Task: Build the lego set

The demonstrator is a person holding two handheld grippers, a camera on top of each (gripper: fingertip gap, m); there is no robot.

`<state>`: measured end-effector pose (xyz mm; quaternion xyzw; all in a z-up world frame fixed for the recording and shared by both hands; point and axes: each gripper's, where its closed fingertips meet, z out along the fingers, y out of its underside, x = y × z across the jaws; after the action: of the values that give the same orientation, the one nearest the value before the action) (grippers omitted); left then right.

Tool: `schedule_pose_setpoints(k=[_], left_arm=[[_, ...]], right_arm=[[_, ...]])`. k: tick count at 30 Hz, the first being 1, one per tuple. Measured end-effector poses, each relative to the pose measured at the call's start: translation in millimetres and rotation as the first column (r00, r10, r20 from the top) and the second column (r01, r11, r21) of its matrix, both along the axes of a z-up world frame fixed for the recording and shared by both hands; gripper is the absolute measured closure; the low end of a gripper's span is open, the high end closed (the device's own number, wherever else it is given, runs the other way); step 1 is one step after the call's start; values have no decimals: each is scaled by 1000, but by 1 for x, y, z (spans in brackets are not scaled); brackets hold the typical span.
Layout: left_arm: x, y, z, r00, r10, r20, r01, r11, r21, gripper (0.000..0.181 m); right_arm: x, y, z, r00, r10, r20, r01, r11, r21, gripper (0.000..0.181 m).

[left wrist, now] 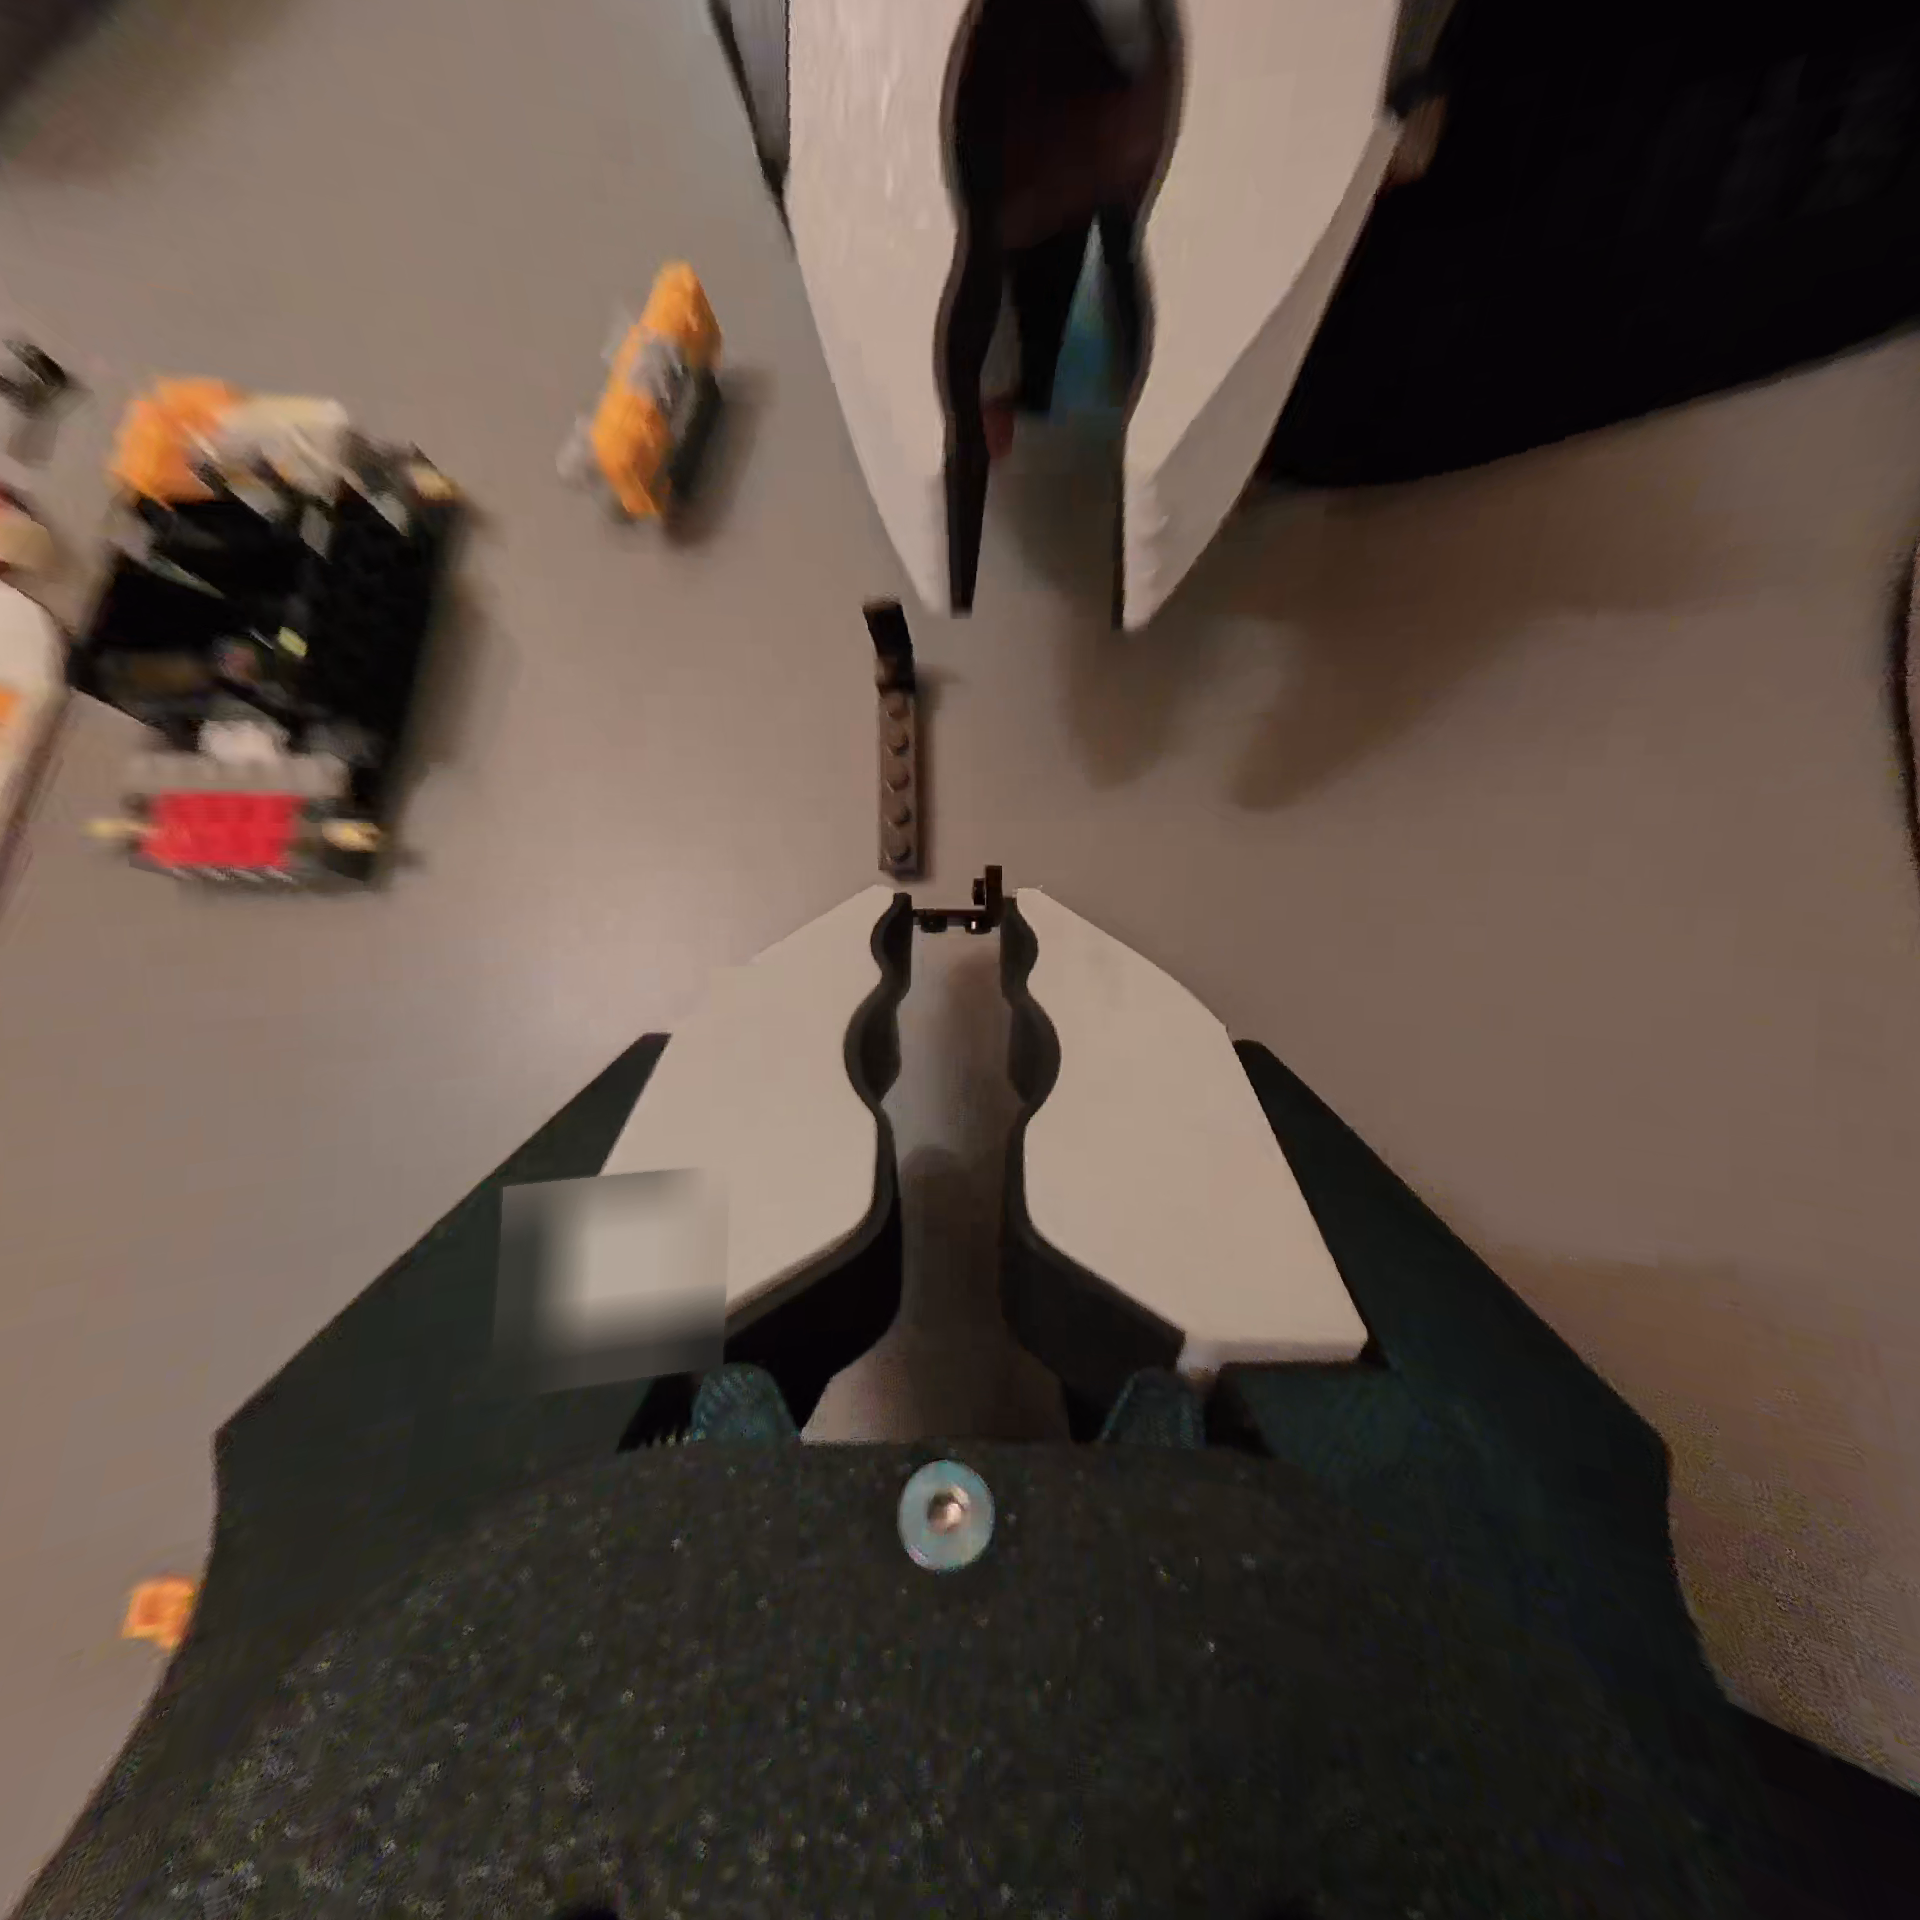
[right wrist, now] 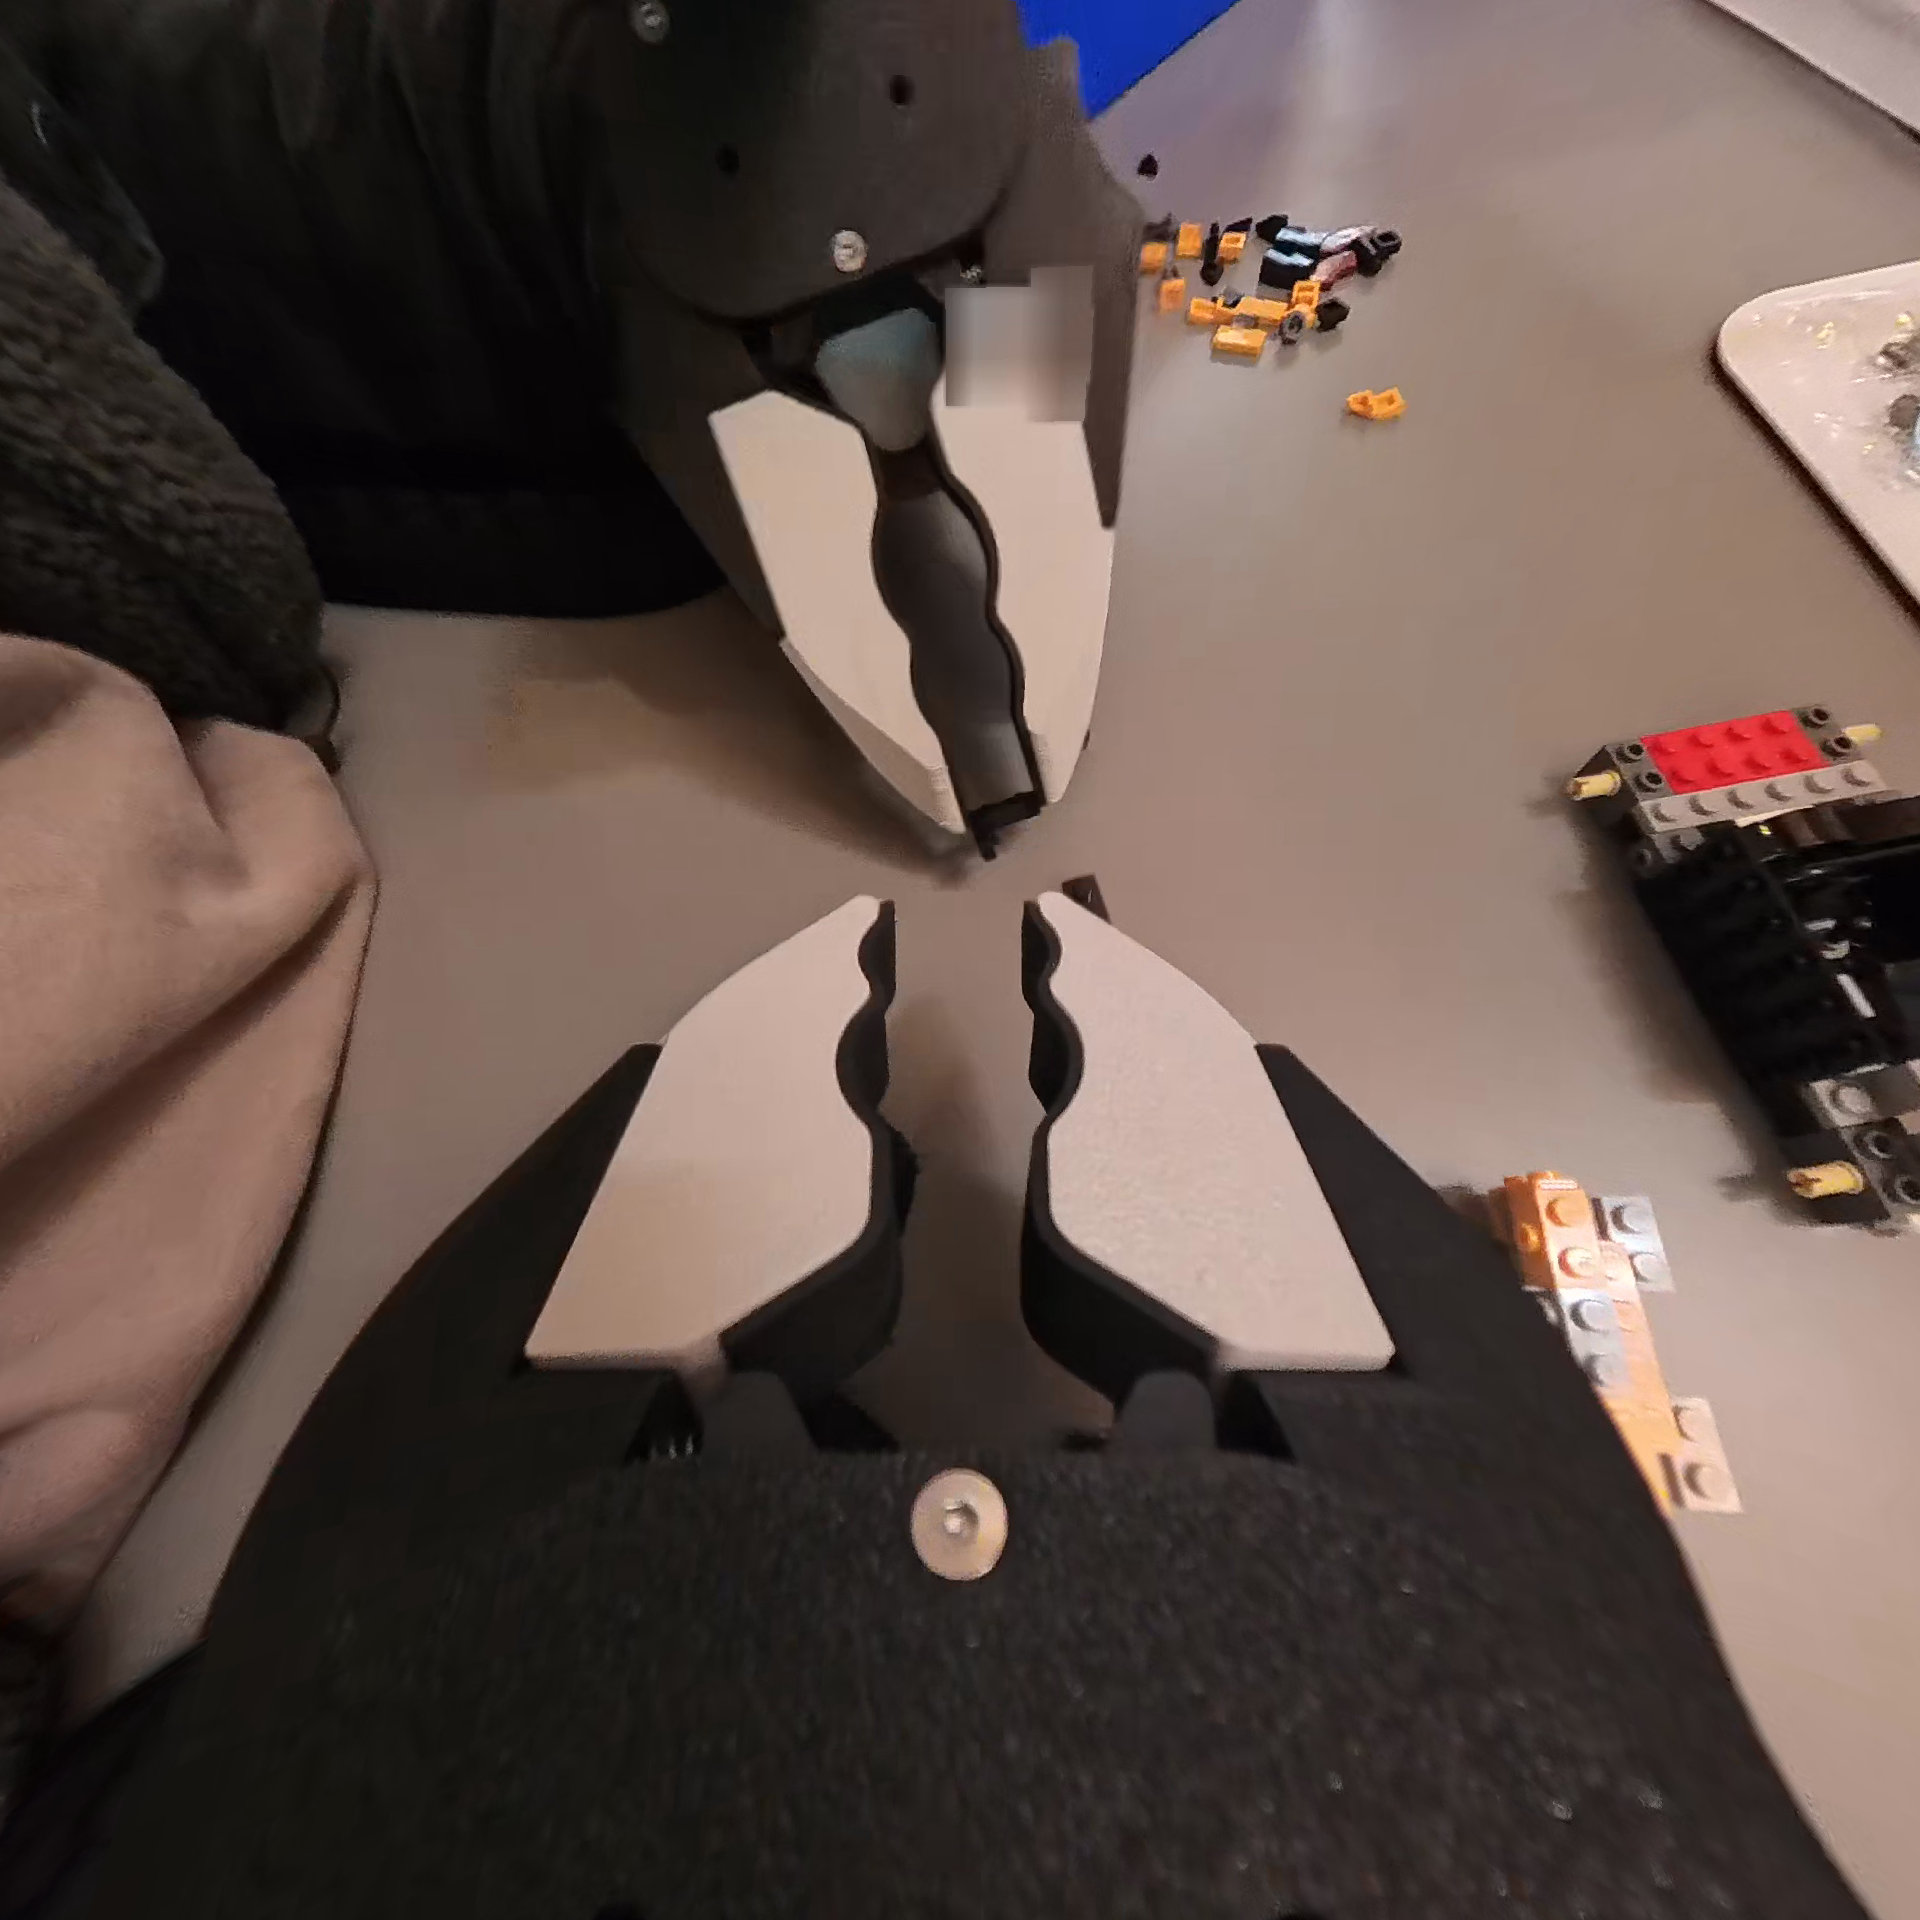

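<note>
My left gripper (left wrist: pixel 956 906) is shut on a small black lego piece (left wrist: pixel 956 918), held just above the grey table. It also shows in the right wrist view (right wrist: pixel 1006 805), with the black piece (right wrist: pixel 987 837) at its tips. My right gripper (right wrist: pixel 958 914) is open and empty, tip to tip with the left one; in the left wrist view (left wrist: pixel 1042 615) it comes in from the top. A long dark grey plate (left wrist: pixel 902 769) lies on the table between the two grippers, slightly left. A black car chassis (right wrist: pixel 1766 935) with a red plate (right wrist: pixel 1730 750) lies at the right.
An orange and grey sub-assembly (right wrist: pixel 1590 1309) lies by the right gripper's right side. A pile of loose orange and black pieces (right wrist: pixel 1268 281) and a single orange piece (right wrist: pixel 1374 403) lie farther off. A white tray (right wrist: pixel 1808 416) is at the far right. A person's dark sleeve (right wrist: pixel 125 436) is at the left. Some 5 cm of space lies between my two pairs of fingers.
</note>
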<state>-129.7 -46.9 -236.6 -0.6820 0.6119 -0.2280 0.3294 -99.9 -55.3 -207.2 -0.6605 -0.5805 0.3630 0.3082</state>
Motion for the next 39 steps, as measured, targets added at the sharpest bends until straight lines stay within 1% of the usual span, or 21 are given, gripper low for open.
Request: schedule_pose_setpoints(k=[3, 6, 9, 11, 13, 16, 18, 19, 22, 24, 25, 28, 30, 32, 34, 35, 37, 39], left_arm=[[7, 9, 26, 997, 18, 78, -31, 986, 164, 165], [17, 5, 47, 993, -44, 110, 1, 930, 368, 165], [22, 3, 61, 992, -72, 107, 6, 853, 522, 165], [24, 2, 66, 991, -80, 102, 7, 817, 576, 165], [25, 2, 72, 991, -86, 100, 4, 779, 627, 165], [26, 0, 76, 992, -97, 87, 13, 741, 671, 165], [28, -2, 77, 991, -104, 84, 18, 728, 685, 165], [27, -2, 76, 993, -100, 70, 23, 718, 695, 165], [28, -3, 75, 992, -114, 60, 39, 710, 703, 165], [28, -7, 77, 987, -135, 82, 40, 718, 695, 165], [28, -7, 79, 985, -142, 100, 35, 727, 686, 165], [25, -9, 79, 973, -151, 173, 18, 801, 598, 165], [24, -8, 80, 971, -156, 179, 17, 797, 604, 165], [25, -8, 78, 974, -155, 165, 22, 791, 611, 165], [25, -5, 75, 981, -143, 130, 26, 765, 644, 165], [25, -5, 75, 983, -139, 120, 27, 756, 654, 165], [26, -5, 74, 984, -140, 113, 30, 747, 664, 165], [27, -5, 76, 983, -141, 116, 26, 736, 677, 165]], right_arm=[[-7, 7, 8, 995, -80, -64, 73, 992, -102, 159], [-7, 15, 15, 982, -151, -111, 126, 971, -205, 163], [-6, 13, 23, 976, -158, -152, 110, 953, -282, 167], [-5, 10, 29, 973, -146, -181, 84, 947, -310, 169], [-4, 7, 36, 967, -128, -219, 45, 937, -346, 166], [-4, 5, 38, 966, -125, -228, 33, 930, -367, 165], [-6, 3, 36, 967, -116, -226, 22, 924, -381, 167], [-7, 1, 36, 968, -111, -227, 14, 921, -388, 172], [-7, -1, 34, 971, -83, -226, -3, 935, -355, 174], [-5, -4, 37, 968, -53, -245, -35, 939, -342, 175], [-4, -5, 38, 967, -43, -251, -44, 943, -330, 181], [-3, -7, 42, 962, -3, -272, -64, 969, -239, 181], [-4, -9, 40, 966, 7, -257, -63, 976, -210, 181], [-4, -8, 38, 967, -4, -254, -61, 968, -244, 178], [-3, -6, 40, 964, -24, -266, -58, 954, -296, 164], [-4, -6, 42, 960, -34, -278, -59, 947, -317, 161], [-5, -3, 46, 953, -65, -296, -46, 934, -354, 161], [-7, 0, 43, 954, -87, -286, -30, 924, -381, 167]])
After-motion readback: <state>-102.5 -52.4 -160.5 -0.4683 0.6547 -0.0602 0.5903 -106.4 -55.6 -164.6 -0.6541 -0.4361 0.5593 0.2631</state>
